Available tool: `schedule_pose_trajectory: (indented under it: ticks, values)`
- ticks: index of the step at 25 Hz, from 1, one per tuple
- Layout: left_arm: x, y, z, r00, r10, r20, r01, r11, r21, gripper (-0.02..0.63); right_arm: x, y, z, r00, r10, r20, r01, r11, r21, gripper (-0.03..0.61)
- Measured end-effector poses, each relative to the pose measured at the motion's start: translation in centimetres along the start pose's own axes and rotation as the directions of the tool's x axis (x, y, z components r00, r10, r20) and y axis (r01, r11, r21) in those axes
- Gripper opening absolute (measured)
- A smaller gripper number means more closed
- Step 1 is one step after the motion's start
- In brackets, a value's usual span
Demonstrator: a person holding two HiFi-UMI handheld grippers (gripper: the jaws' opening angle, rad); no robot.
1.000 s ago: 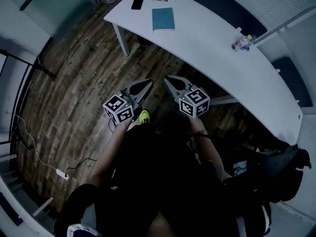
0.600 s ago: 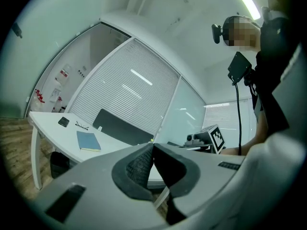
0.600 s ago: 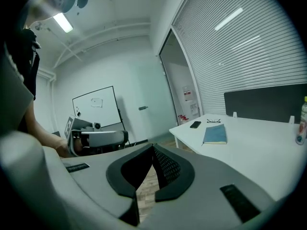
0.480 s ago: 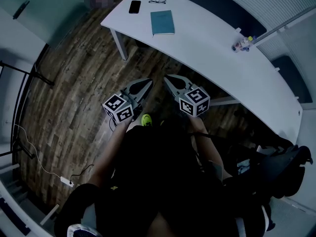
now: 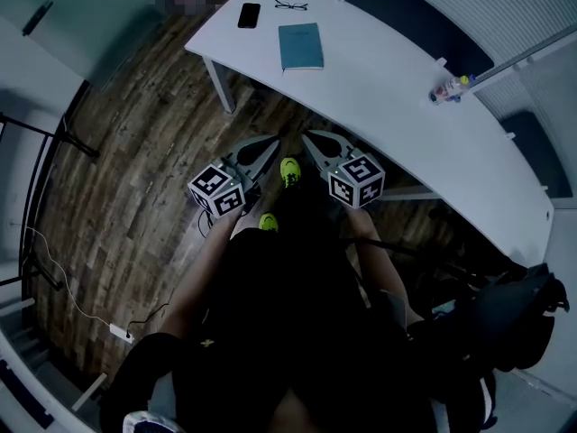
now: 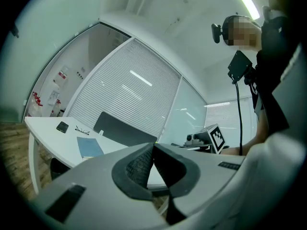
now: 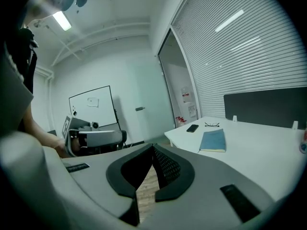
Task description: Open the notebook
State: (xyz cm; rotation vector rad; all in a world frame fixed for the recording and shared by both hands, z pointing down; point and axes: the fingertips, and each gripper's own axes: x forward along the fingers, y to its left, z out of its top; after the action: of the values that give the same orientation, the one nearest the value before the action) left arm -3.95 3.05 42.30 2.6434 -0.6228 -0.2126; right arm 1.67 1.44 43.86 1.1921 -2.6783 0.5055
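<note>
Two grippers, left (image 5: 269, 142) and right (image 5: 309, 137), hang side by side over the wooden floor (image 5: 135, 152), each with jaws pressed together on nothing; one closed blue notebook (image 5: 300, 46) lies flat on the one white table (image 5: 379, 79), well ahead of both; one phone (image 5: 249, 14) and one pair of glasses (image 5: 290, 6) lie beyond it; a small colourful thing (image 5: 448, 88) by the table's edge is too small to name.

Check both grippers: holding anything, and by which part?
Nothing is held. The left gripper and right gripper are both shut and empty; the blue notebook lies on the white table, away from both.
</note>
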Motion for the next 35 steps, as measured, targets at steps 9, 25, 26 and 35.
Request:
schedule_pose_trajectory:
  ticks: [9,25,26,35]
  values:
    - [3.4,5.1,1.7,0.999,0.032,0.010,-0.032,0.999,0.006,0.015,5.4,-3.8,1.7,0.999,0.012,-0.037,-0.013,0.999,-0.045,0.006]
    - [11.5,15.0,2.2,0.997,0.077,-0.030,-0.079,0.995,-0.066,0.015,12.9,-14.9,1.5,0.991,0.004,-0.134,0.003,0.999,0.049,0.006]
    - [12.0,15.5,2.2,0.996,0.080,-0.032,-0.082,0.994,-0.070,0.015,13.2,-15.5,1.5,0.990,0.004,-0.140,0.003,0.999,0.052,0.006]
    - [15.1,18.8,0.6,0.993,0.100,-0.059,-0.108,0.982,-0.152,0.017,15.7,-19.0,0.8,0.983,0.046,-0.179,-0.027,0.994,0.105,0.035]
